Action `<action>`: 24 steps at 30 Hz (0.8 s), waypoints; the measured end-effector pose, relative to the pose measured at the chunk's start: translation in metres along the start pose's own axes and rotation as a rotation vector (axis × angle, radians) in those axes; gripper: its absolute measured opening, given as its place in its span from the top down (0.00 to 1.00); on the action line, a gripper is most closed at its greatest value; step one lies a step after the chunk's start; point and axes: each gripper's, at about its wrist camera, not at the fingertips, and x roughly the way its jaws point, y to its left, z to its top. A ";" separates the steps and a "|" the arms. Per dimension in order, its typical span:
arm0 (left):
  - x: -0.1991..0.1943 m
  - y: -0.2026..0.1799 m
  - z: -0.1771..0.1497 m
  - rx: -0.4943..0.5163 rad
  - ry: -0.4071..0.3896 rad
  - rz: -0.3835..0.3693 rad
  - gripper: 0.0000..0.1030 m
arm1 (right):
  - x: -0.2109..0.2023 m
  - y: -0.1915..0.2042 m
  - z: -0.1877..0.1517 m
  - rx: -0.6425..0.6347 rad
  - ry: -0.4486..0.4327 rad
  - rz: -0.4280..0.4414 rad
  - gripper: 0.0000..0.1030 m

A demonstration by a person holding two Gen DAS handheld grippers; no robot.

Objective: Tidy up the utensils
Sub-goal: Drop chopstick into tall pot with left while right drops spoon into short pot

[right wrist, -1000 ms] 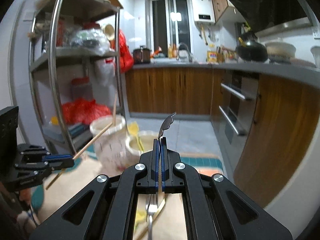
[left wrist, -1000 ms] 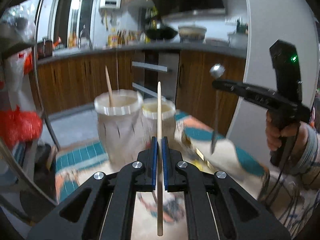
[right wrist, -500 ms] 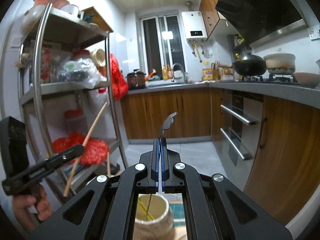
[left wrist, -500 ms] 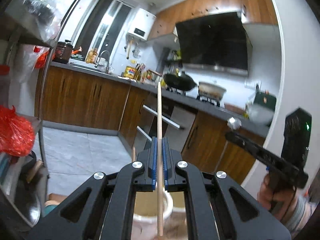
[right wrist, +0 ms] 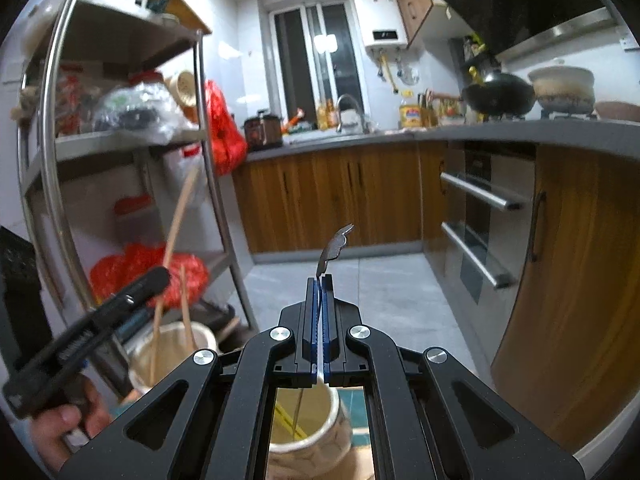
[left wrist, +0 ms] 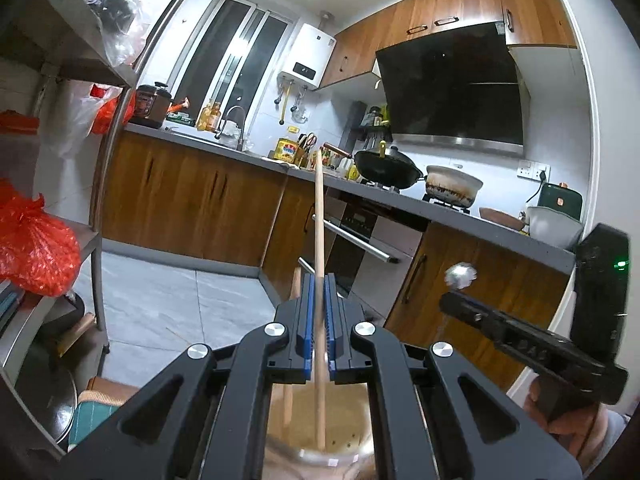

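L: your left hand-held gripper (left wrist: 318,320) clamped a wooden chopstick (left wrist: 319,216) over the white holder (right wrist: 172,346) (tip inside) | R: your right hand-held gripper (right wrist: 319,312) pinched a metal utensil (right wrist: 334,246) above the yellow-lined holder (right wrist: 316,420).

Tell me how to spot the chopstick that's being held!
Find the metal shelf rack on the left of the right wrist view. In front of it stands a pale holder with two wooden sticks in it. The held chopstick is the longer, slanted one, clamped in the black left gripper; the short stick beside it stands free.
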 end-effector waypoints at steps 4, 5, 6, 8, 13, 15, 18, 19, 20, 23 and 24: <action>-0.010 -0.002 -0.009 0.054 0.035 0.019 0.95 | 0.007 0.002 -0.011 -0.008 0.047 0.019 0.97; -0.011 -0.003 -0.011 0.067 0.048 0.027 0.95 | 0.009 0.003 -0.014 -0.013 0.060 0.022 0.97; -0.013 -0.004 -0.014 0.081 0.059 0.037 0.95 | 0.009 0.003 -0.016 -0.016 0.069 0.023 0.97; -0.014 -0.004 -0.017 0.092 0.082 0.049 0.95 | 0.012 0.003 -0.020 -0.017 0.087 0.021 0.97; -0.015 -0.002 -0.023 0.111 0.120 0.099 0.95 | 0.016 0.002 -0.028 -0.012 0.116 0.010 0.97; -0.015 0.000 -0.022 0.100 0.138 0.101 0.95 | 0.017 0.001 -0.030 -0.004 0.119 0.005 0.97; -0.016 0.002 -0.022 0.100 0.160 0.113 0.92 | 0.016 0.000 -0.032 0.001 0.120 -0.002 0.97; -0.017 0.002 -0.021 0.101 0.164 0.114 0.88 | 0.018 -0.002 -0.031 0.001 0.123 -0.007 0.97; -0.018 0.002 -0.020 0.100 0.164 0.112 0.85 | 0.019 -0.002 -0.031 -0.001 0.126 -0.011 0.97; -0.024 0.001 -0.016 0.098 0.154 0.113 0.71 | 0.022 -0.004 -0.030 0.001 0.134 -0.018 0.93; -0.026 0.000 -0.016 0.100 0.152 0.114 0.69 | 0.022 -0.004 -0.029 0.002 0.134 -0.019 0.87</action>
